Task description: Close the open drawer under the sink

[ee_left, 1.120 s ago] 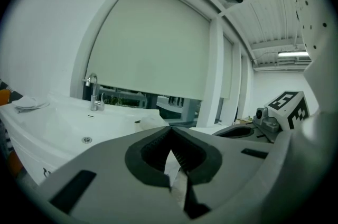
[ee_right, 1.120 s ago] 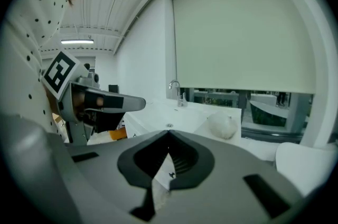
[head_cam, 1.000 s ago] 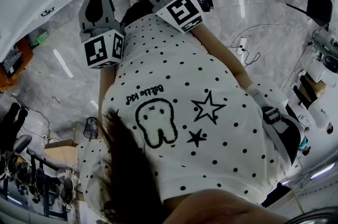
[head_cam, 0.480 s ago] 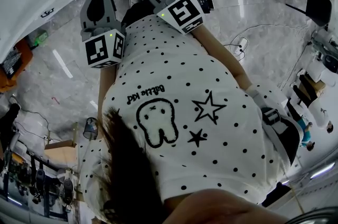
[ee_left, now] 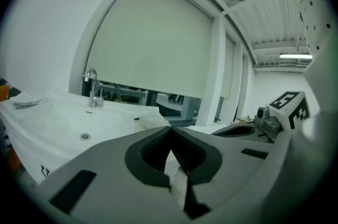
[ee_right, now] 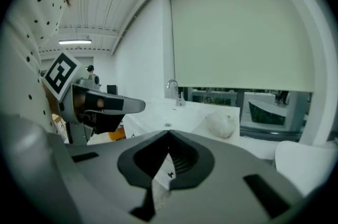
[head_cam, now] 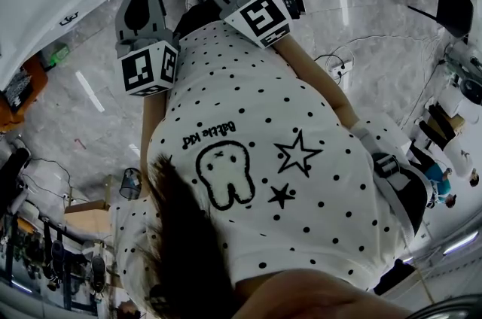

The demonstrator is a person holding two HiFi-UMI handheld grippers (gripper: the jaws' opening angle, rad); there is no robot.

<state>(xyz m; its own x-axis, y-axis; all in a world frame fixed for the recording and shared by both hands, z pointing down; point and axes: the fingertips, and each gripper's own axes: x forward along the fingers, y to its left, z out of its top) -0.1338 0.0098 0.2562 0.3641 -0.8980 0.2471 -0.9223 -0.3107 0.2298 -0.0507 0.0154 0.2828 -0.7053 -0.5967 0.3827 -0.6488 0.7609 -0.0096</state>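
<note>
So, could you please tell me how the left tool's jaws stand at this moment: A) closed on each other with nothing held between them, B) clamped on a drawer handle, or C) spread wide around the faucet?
A: in the left gripper view the left tool has its jaws meeting at the tips with nothing held between them, and the faucet stands far beyond them.

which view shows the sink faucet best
The left gripper view. There the faucet stands whole and fairly large against the white wall, behind the basin. The right gripper view also shows it, but smaller and farther off. In the head view no faucet can be made out.
</note>
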